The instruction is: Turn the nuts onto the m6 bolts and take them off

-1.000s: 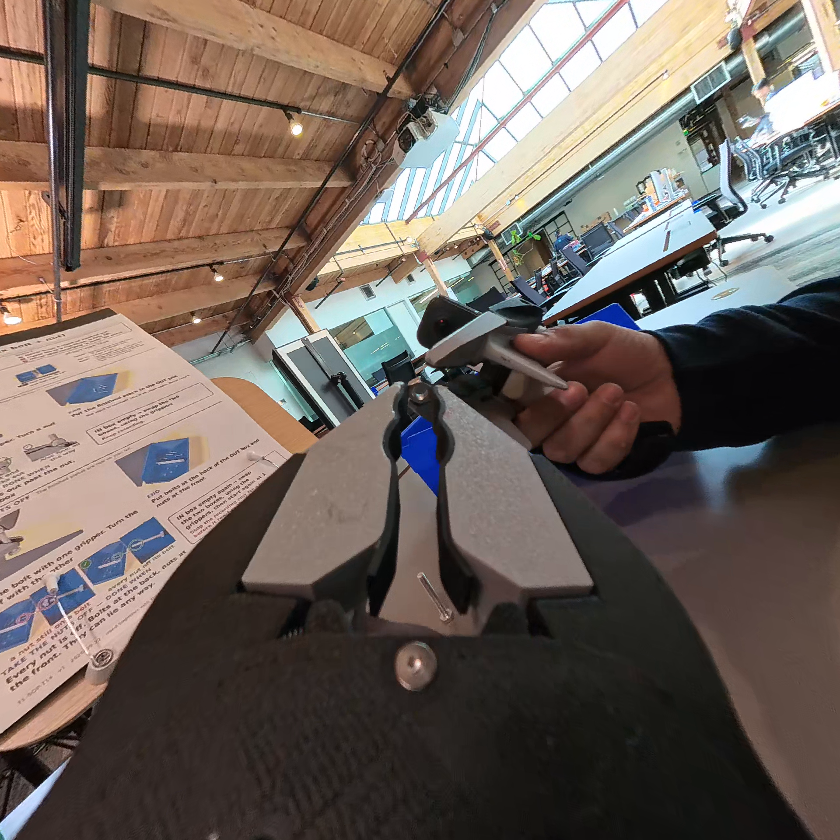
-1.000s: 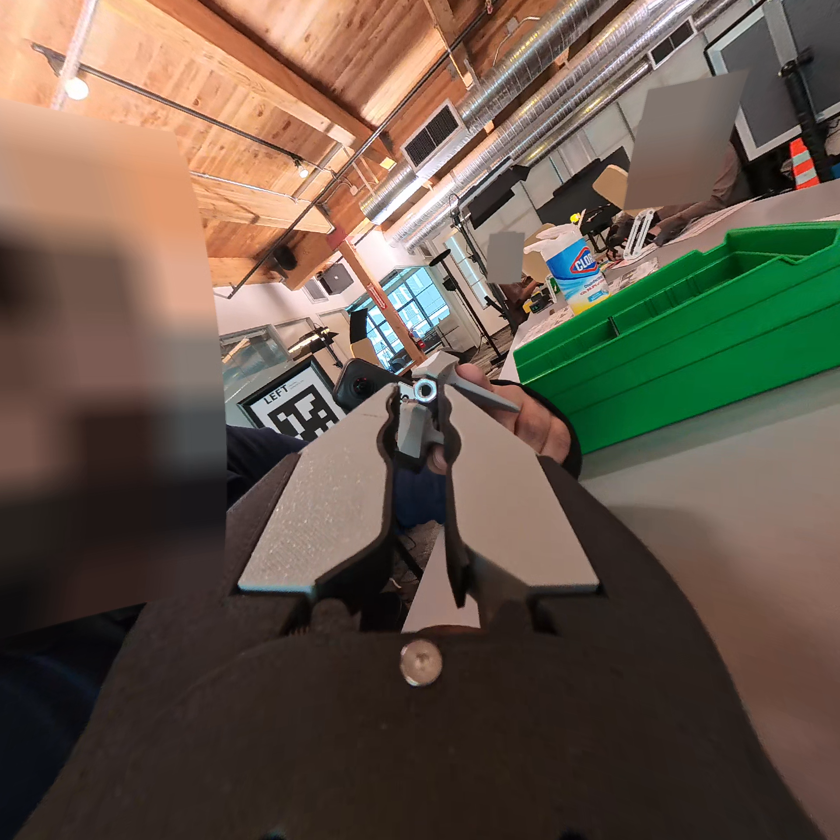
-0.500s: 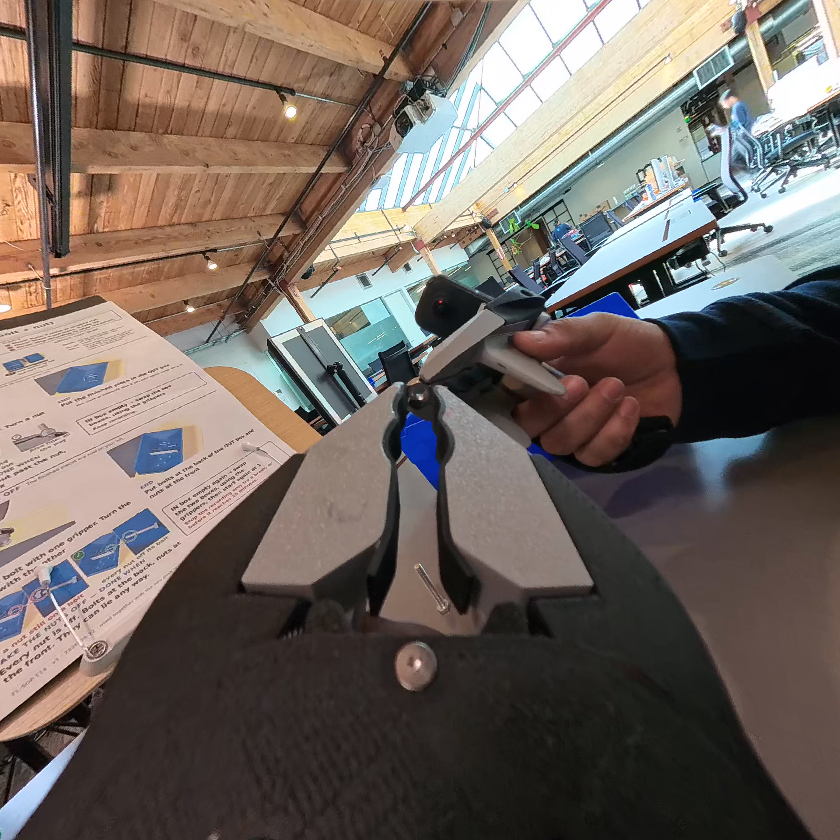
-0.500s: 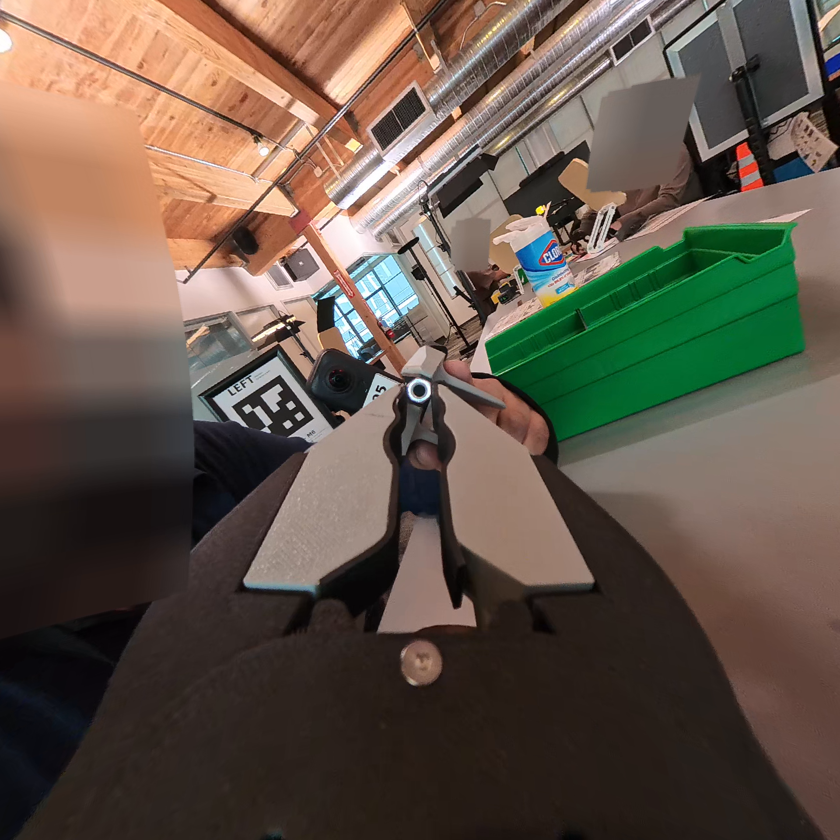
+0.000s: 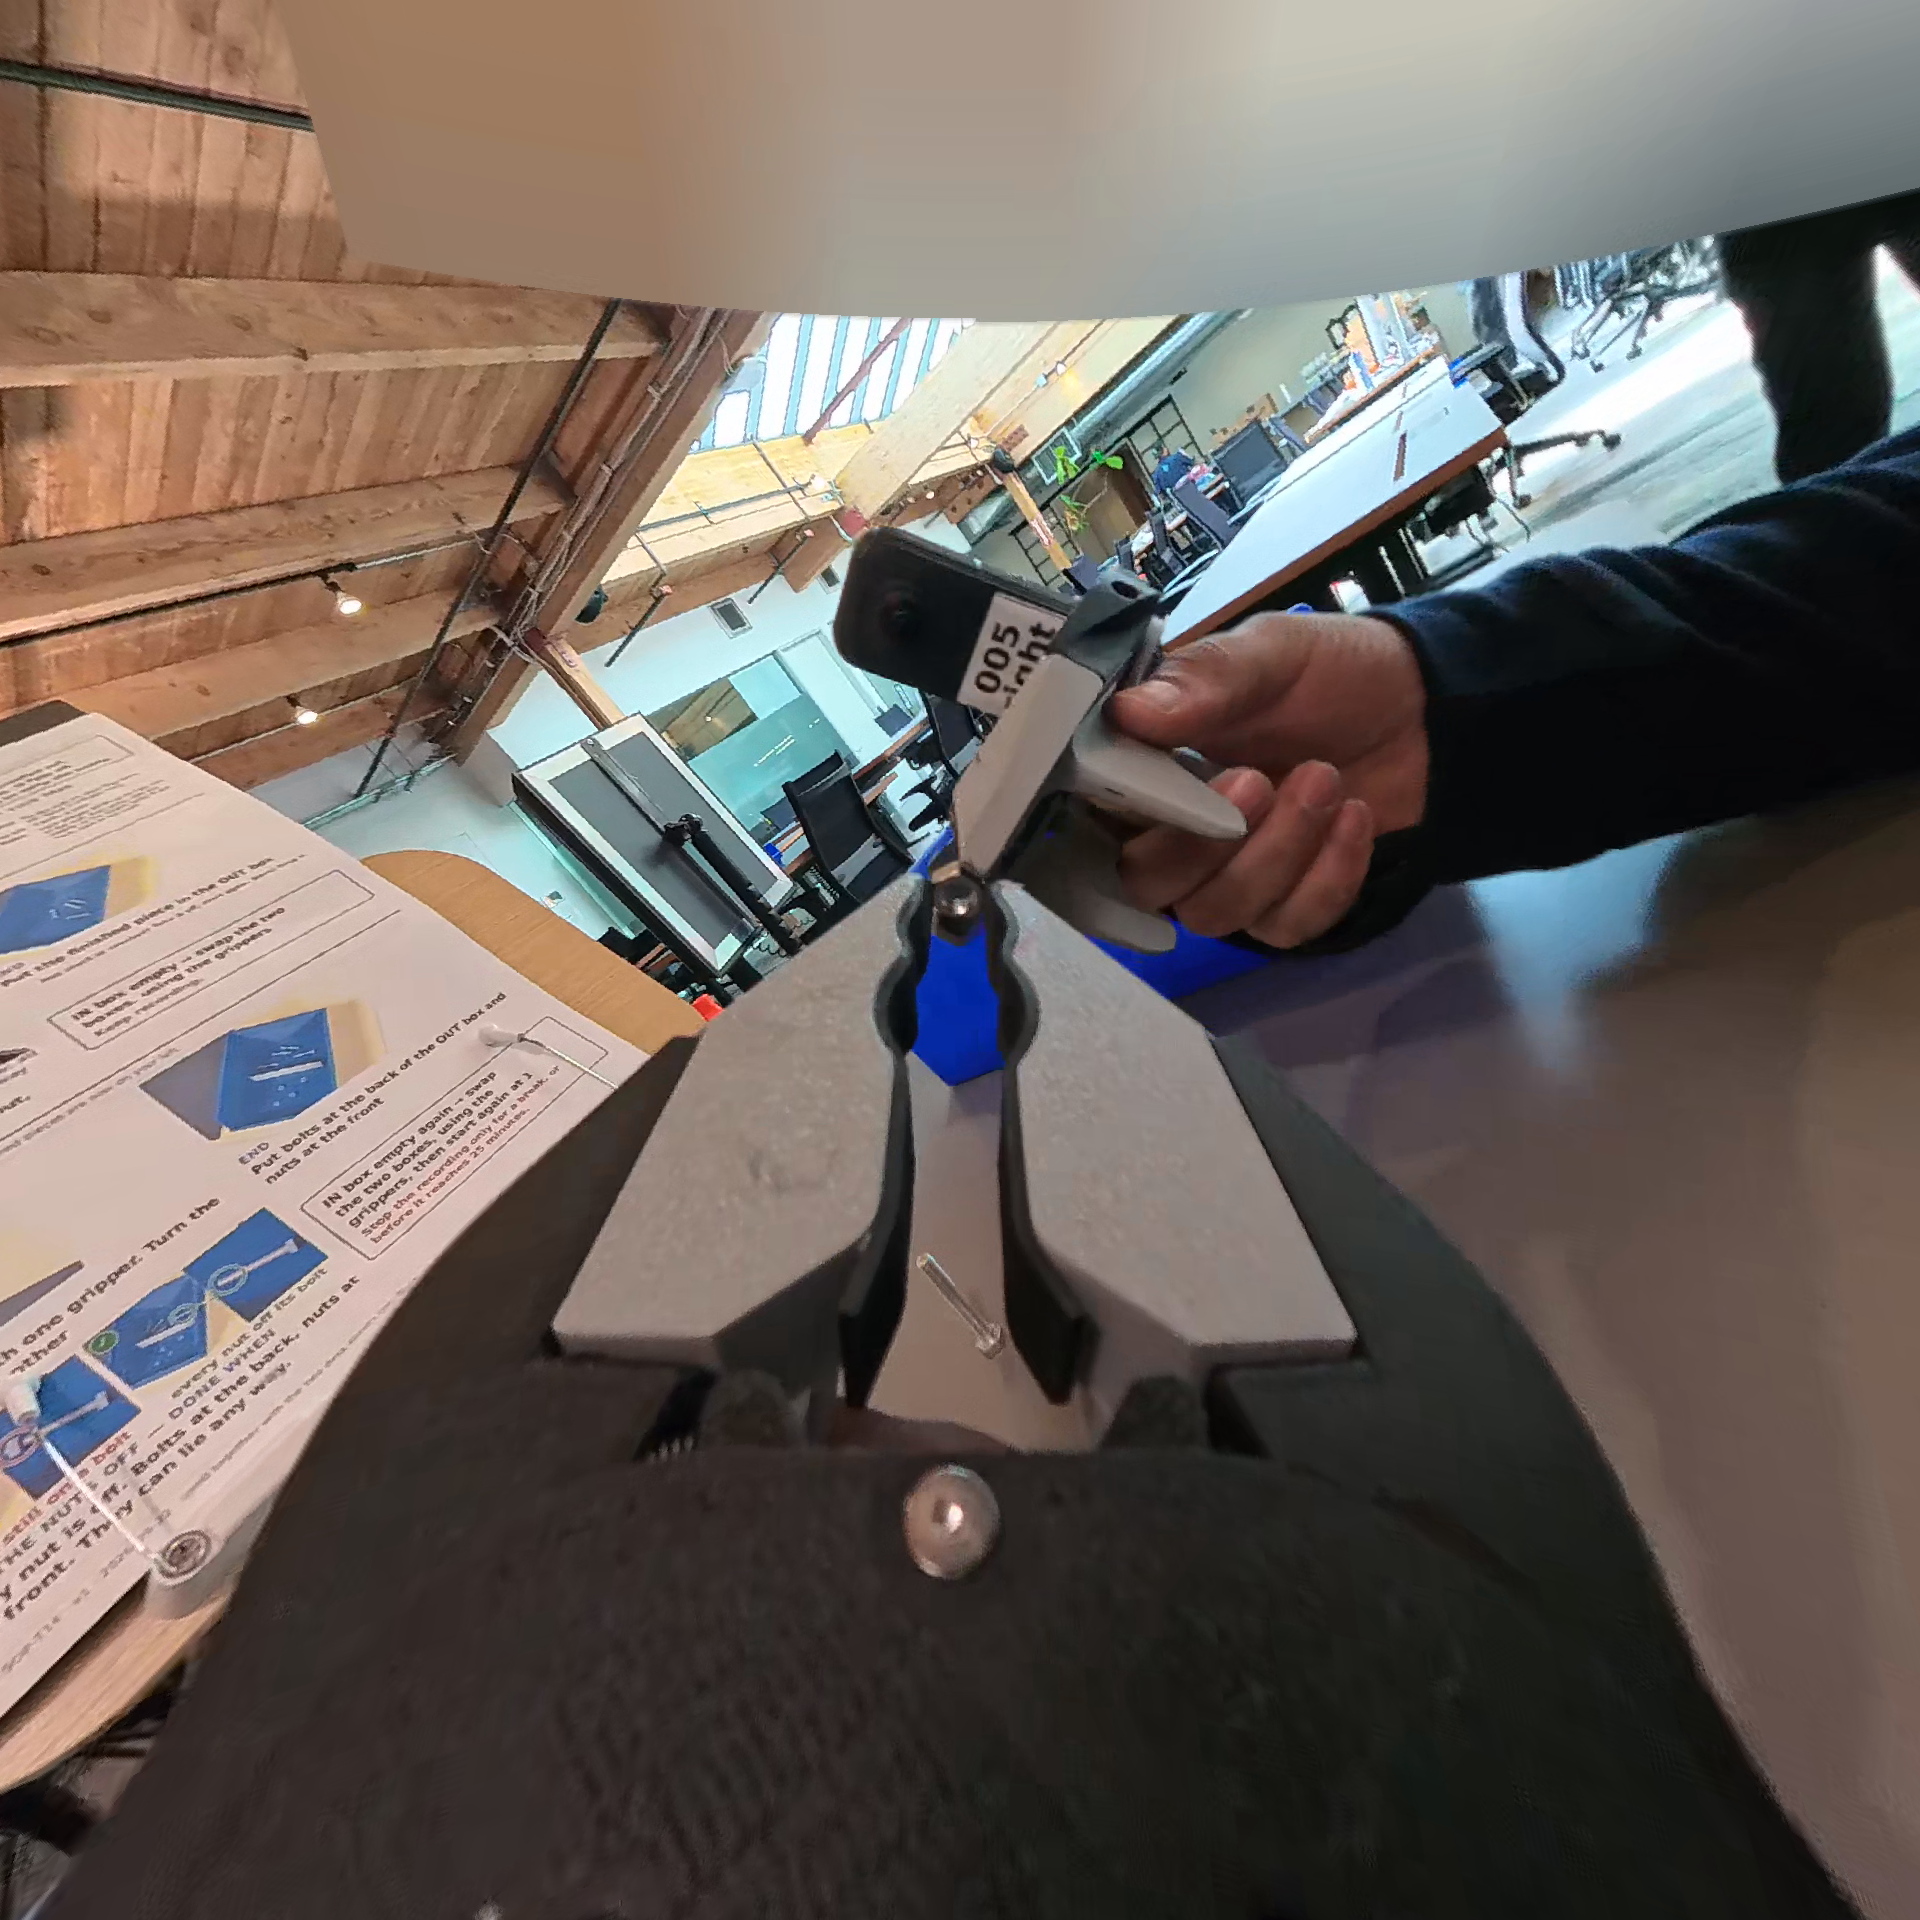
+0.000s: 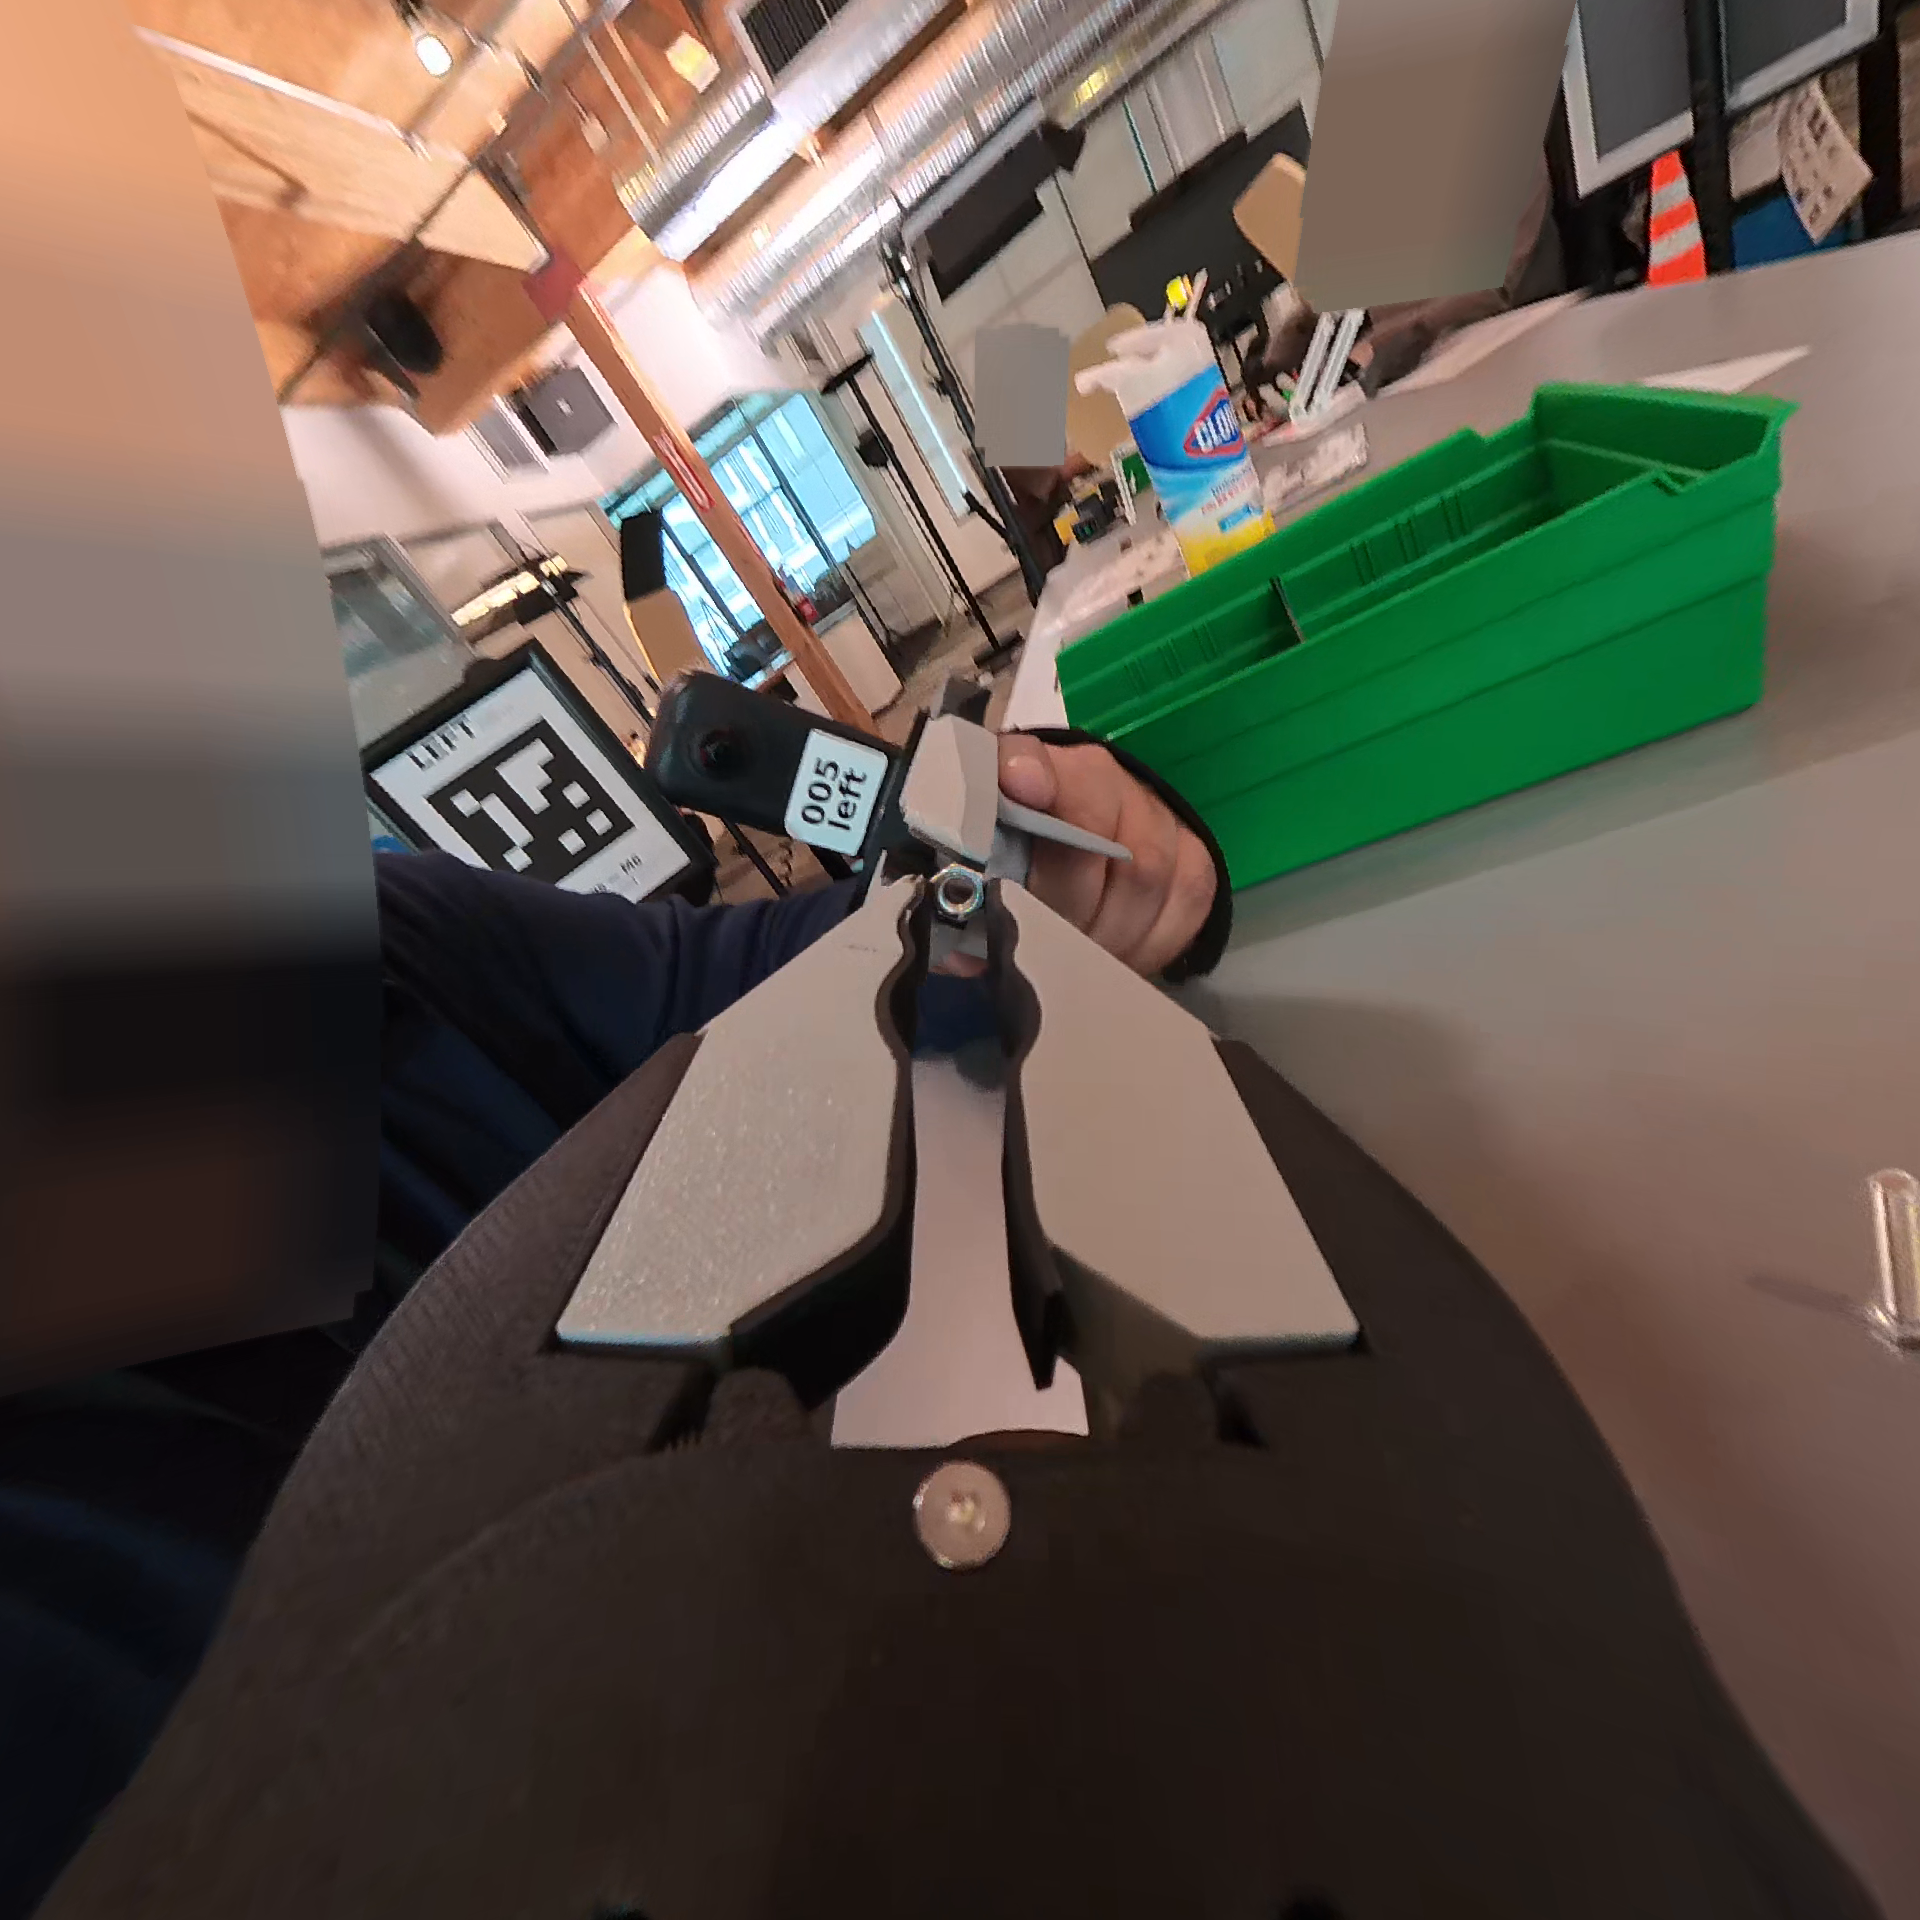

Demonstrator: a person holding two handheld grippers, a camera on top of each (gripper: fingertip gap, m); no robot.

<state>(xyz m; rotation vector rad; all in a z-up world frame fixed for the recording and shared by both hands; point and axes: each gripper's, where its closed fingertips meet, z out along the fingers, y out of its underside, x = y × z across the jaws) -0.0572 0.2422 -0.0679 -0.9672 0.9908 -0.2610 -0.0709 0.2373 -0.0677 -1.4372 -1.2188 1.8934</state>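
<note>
My left gripper (image 5: 954, 896) is shut on the head end of a small silver bolt (image 5: 954, 904), held up above the grey table. My right gripper (image 6: 951, 896) is shut on a silver hex nut (image 6: 956, 894), seen end-on with its hole facing me. The two grippers meet tip to tip, with the nut at the bolt's end. The right gripper's fingers (image 5: 1023, 758) show in the left wrist view, held by a hand (image 5: 1278, 769). The left gripper's fingers (image 6: 951, 779) show in the right wrist view. The bolt's shank is hidden between the tips.
A loose bolt (image 5: 961, 1304) lies on the table under my left gripper; it may be the bolt at the right wrist view's right edge (image 6: 1893, 1268). A blue box (image 5: 966, 1023) stands behind the tips. A green bin (image 6: 1455, 644), a wipes canister (image 6: 1200, 468) and an instruction sheet (image 5: 208, 1091) are nearby.
Both grippers have tilted downward, so more table and less ceiling shows. They have stayed tip to tip, shut on the bolt and the nut. The right gripper has rolled a little.
</note>
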